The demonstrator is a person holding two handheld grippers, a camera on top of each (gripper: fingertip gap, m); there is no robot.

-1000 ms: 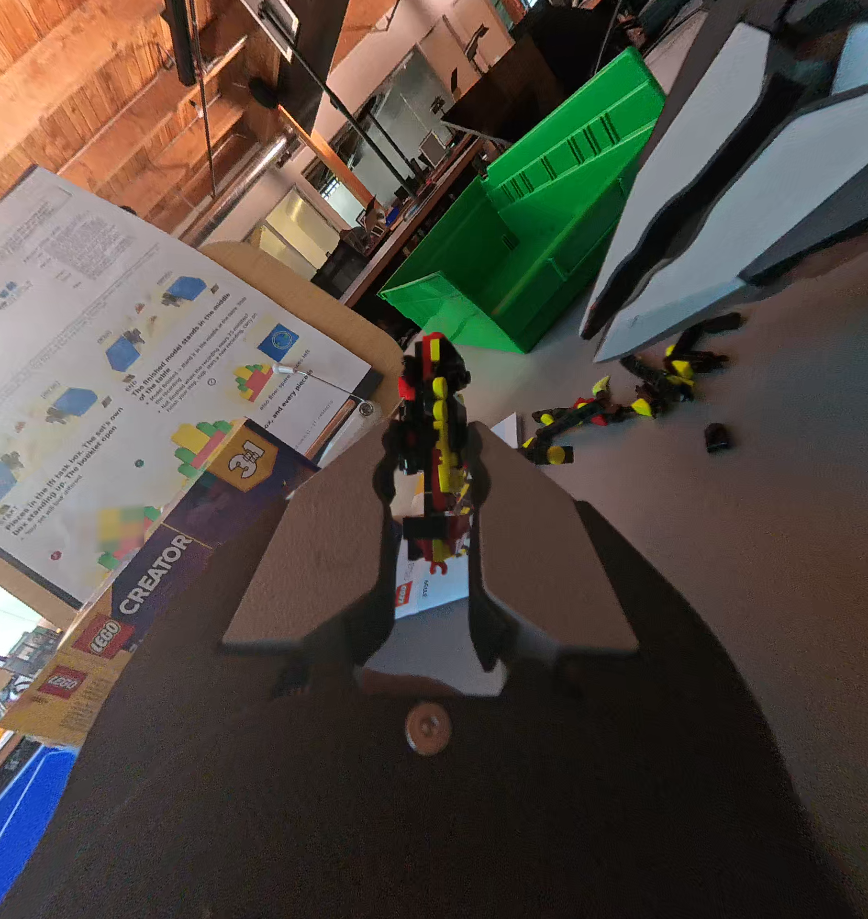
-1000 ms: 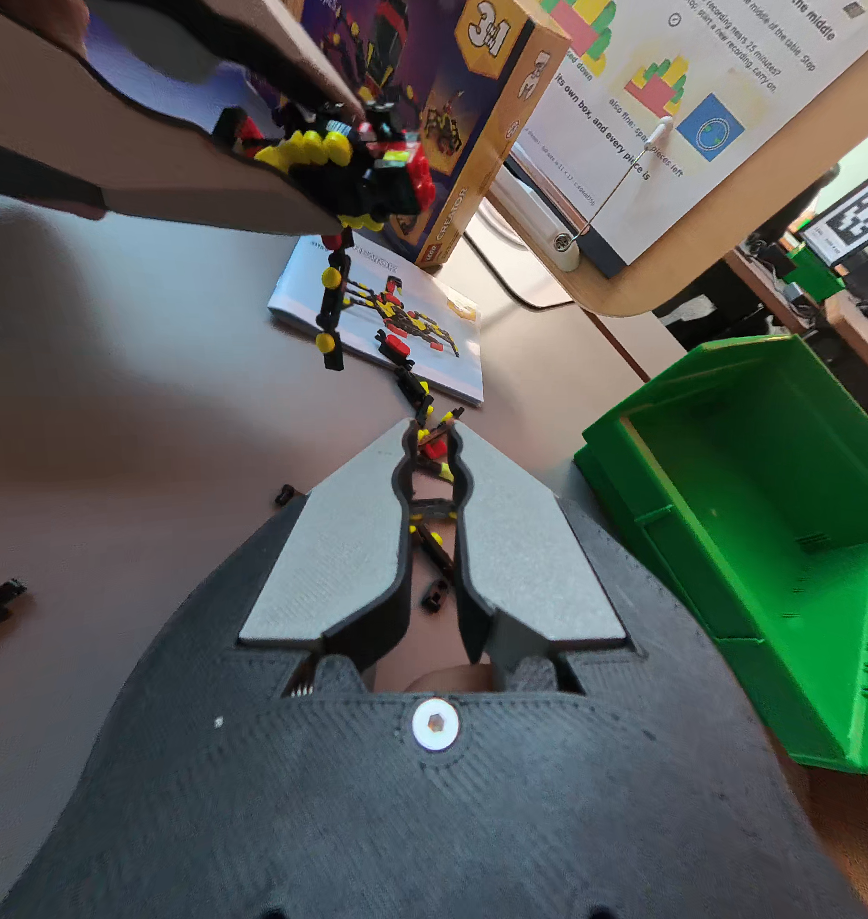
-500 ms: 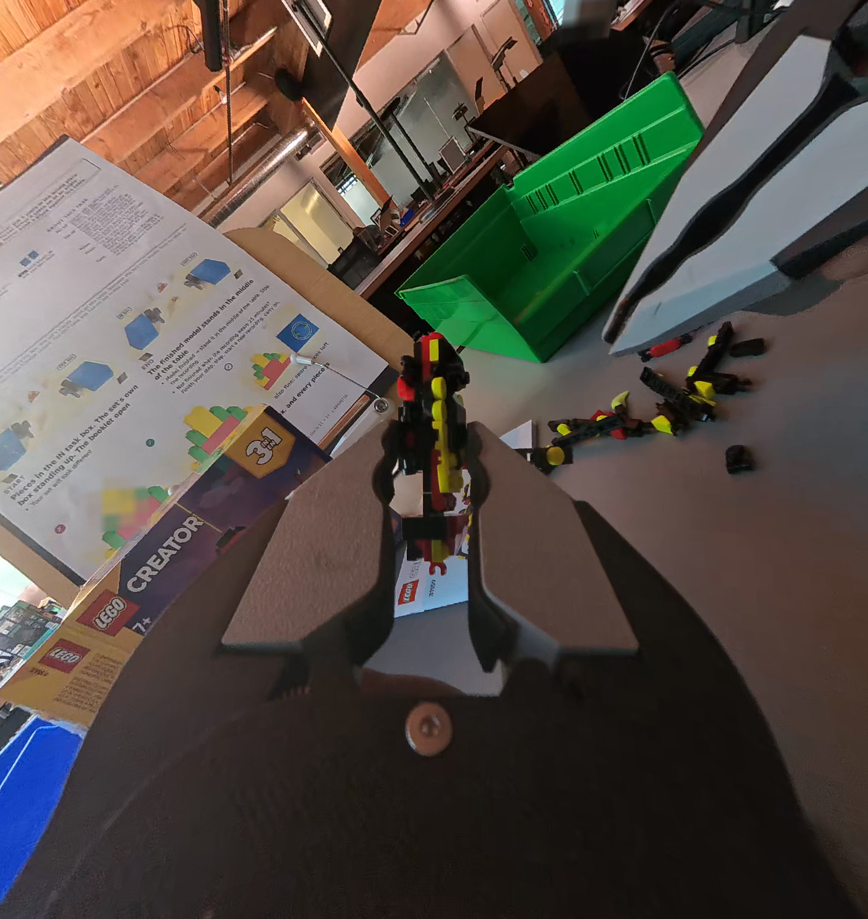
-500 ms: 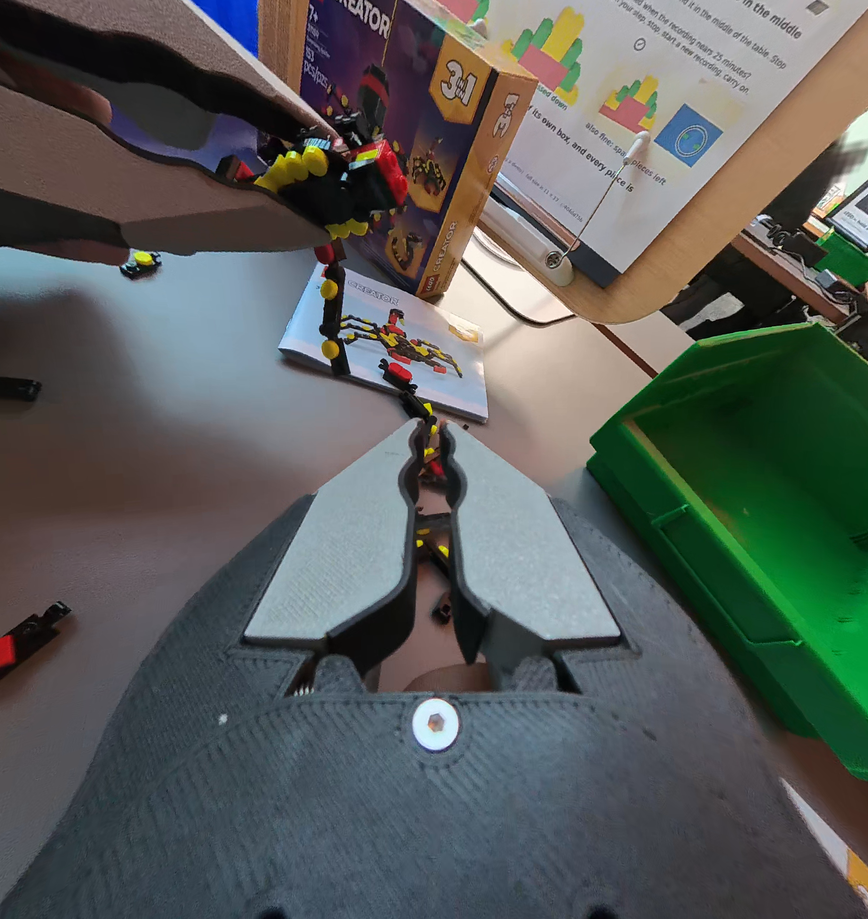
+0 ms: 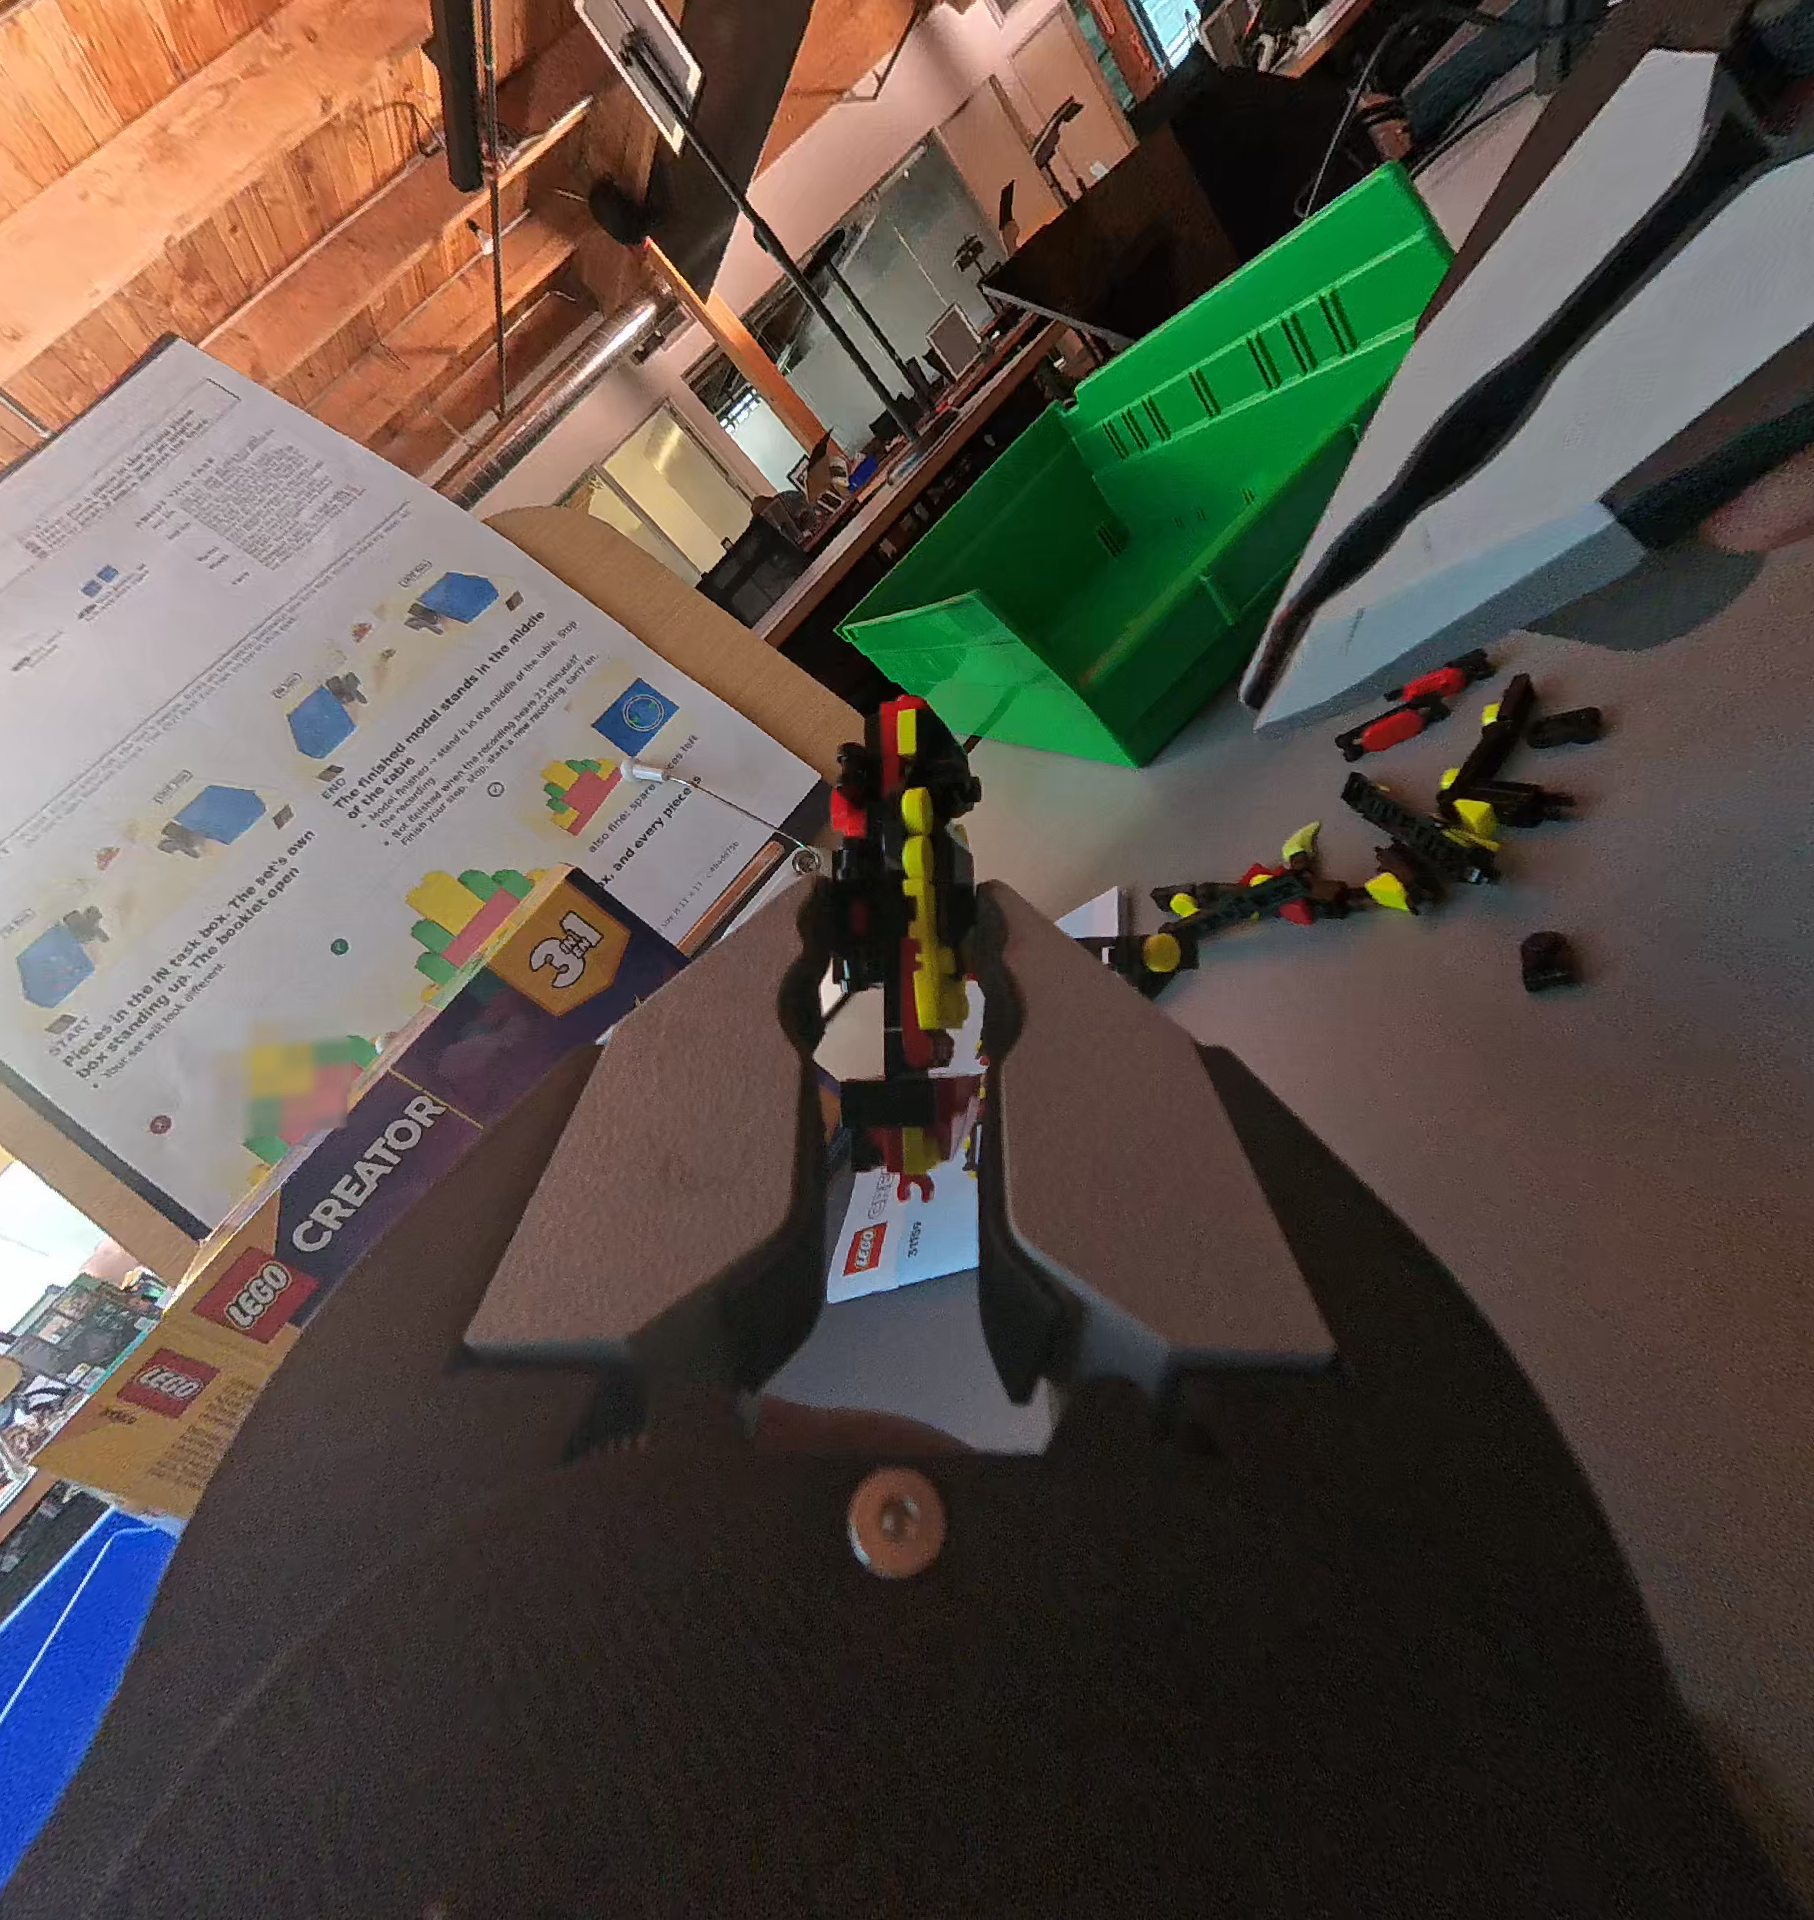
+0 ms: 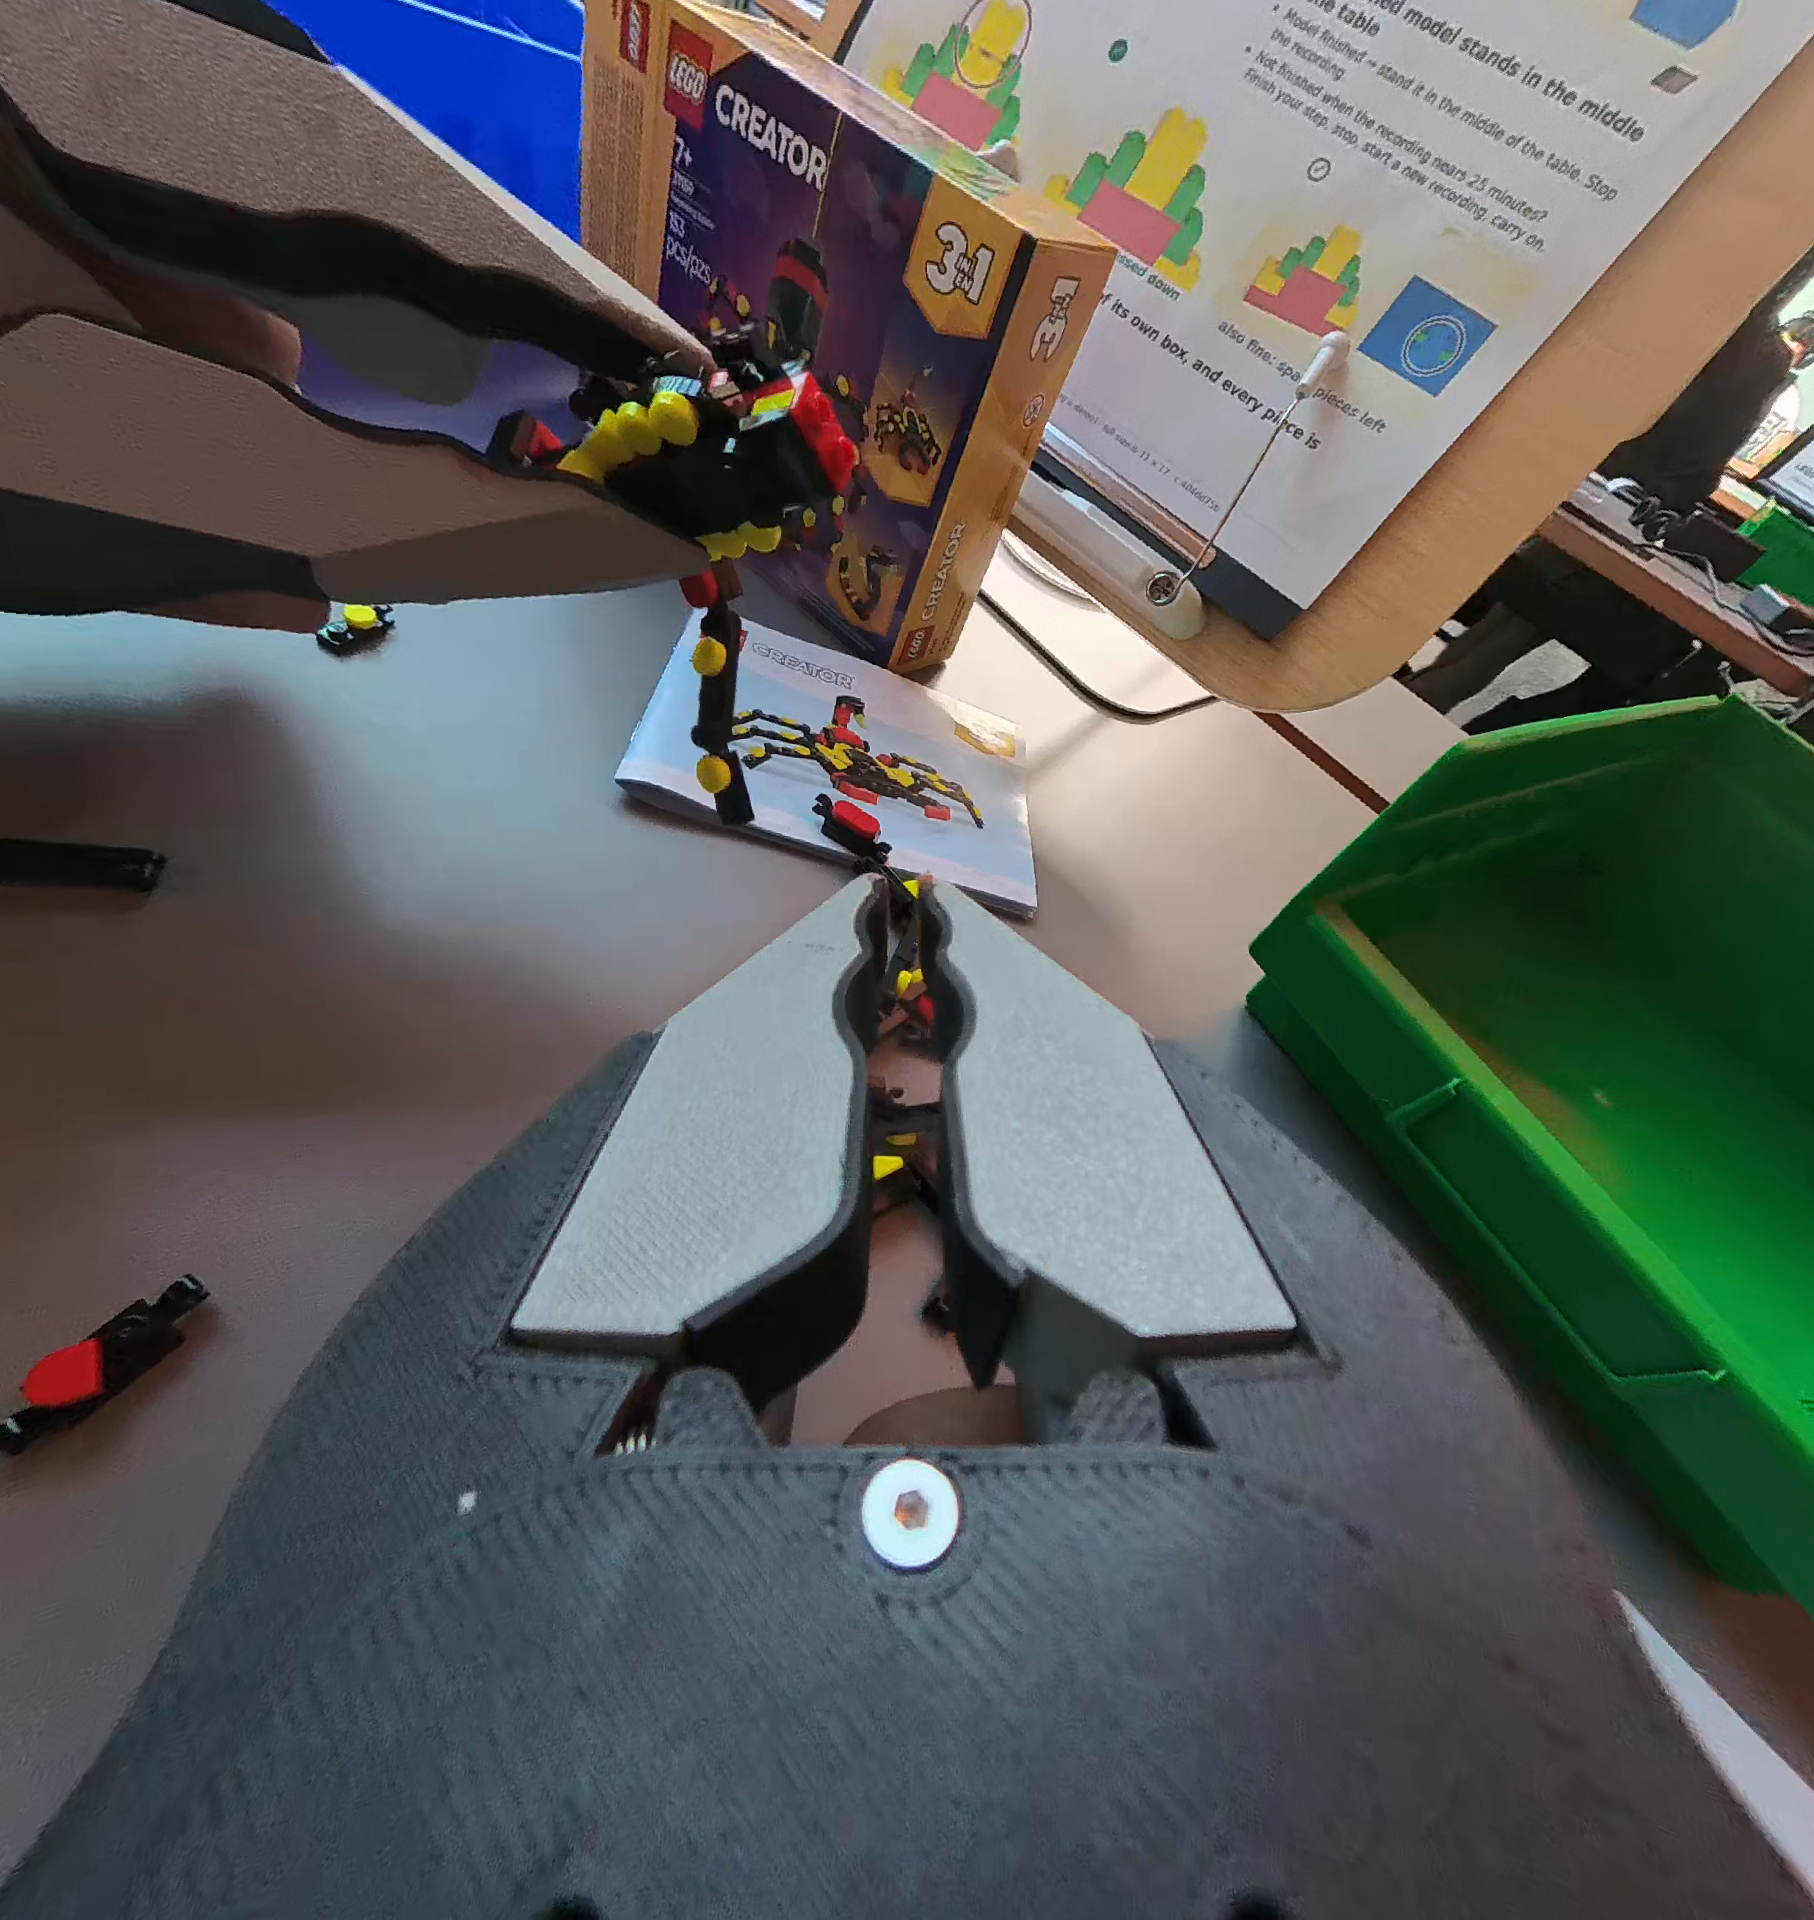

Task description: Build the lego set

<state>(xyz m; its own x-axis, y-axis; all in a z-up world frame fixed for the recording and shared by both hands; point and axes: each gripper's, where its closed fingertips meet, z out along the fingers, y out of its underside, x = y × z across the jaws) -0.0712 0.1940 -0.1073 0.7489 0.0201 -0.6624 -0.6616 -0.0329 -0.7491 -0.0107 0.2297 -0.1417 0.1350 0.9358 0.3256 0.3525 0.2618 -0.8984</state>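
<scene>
Left hand-held gripper (image 5: pixel 892 935): clenched on a black, red and yellow brick model (image 5: pixel 908 883), frame centre.
Right hand-held gripper (image 6: pixel 901 899): clenched on a thin black brick piece (image 6: pixel 901 951), beside the booklet (image 6: pixel 882 769) on the desk (image 6: pixel 363 1039).

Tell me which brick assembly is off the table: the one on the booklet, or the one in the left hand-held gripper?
The black-red-yellow brick model, clamped in the left hand-held gripper, hangs above the table; the red-topped piece lies on the booklet.
</scene>
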